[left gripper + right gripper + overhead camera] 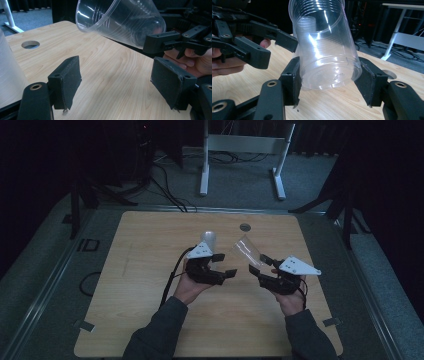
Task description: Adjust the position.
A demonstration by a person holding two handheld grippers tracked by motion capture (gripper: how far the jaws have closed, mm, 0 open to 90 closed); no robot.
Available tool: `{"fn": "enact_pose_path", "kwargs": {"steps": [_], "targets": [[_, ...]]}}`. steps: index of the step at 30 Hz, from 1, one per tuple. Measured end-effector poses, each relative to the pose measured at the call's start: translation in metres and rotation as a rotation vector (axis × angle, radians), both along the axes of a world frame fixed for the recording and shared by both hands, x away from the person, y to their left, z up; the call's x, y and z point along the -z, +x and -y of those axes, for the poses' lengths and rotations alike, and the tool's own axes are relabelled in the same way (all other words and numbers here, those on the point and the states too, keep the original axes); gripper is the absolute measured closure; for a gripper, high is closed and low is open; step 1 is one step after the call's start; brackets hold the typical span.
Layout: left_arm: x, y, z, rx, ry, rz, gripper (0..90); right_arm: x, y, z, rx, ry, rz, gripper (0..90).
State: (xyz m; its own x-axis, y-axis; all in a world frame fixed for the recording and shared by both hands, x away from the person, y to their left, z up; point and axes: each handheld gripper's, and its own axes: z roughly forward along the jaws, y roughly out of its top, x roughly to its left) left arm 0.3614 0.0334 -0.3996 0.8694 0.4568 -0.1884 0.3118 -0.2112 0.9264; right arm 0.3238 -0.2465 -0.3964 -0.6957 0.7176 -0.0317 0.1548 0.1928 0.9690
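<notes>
While my right fingers clamp the base of the clear plastic cup, tilted above the bench, my left fingers stand half open and empty just beside it; squeezing harder could buckle its thin wall.

clear ribbed plastic cup, empty, tilted, base clamped, mouth raised above wooden table

Left hand-held gripper agape, right hand-held gripper clamped
</notes>
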Motion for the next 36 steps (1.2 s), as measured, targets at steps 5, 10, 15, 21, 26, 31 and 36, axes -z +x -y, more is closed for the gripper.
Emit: {"fn": "enact_pose_path", "kwargs": {"steps": [5, 10, 15, 21, 26, 31, 36], "targets": [[-0.001, 0.000, 0.001, 0.001, 0.001, -0.001, 23.7, 0.000, -0.001, -0.001, 0.029, -0.016, 0.012, 42.0], [-0.002, 0.001, 0.002, -0.005, -0.002, -0.003, 23.9, 0.000, -0.003, -0.003, 0.060, -0.029, 0.028, 42.1], [-0.002, 0.002, 0.003, -0.014, 0.005, -0.006, 24.0, 0.002, -0.004, -0.004, 0.087, -0.047, 0.044, 42.0], [-0.003, 0.003, 0.004, -0.027, 0.001, -0.011, 24.1, 0.004, -0.006, -0.006, 0.128, -0.060, 0.055, 42.0], [-0.005, 0.004, 0.006, -0.046, 0.008, -0.017, 25.7, 0.007, -0.007, -0.008, 0.159, -0.064, 0.059, 42.1], [-0.006, 0.005, 0.009, -0.066, -0.003, -0.031, 25.8, 0.010, -0.008, -0.010, 0.192, -0.060, 0.067, 42.0], [-0.008, 0.006, 0.012, -0.084, -0.022, -0.047, 25.8, 0.011, -0.010, -0.013, 0.228, -0.071, 0.090, 42.1]]}}
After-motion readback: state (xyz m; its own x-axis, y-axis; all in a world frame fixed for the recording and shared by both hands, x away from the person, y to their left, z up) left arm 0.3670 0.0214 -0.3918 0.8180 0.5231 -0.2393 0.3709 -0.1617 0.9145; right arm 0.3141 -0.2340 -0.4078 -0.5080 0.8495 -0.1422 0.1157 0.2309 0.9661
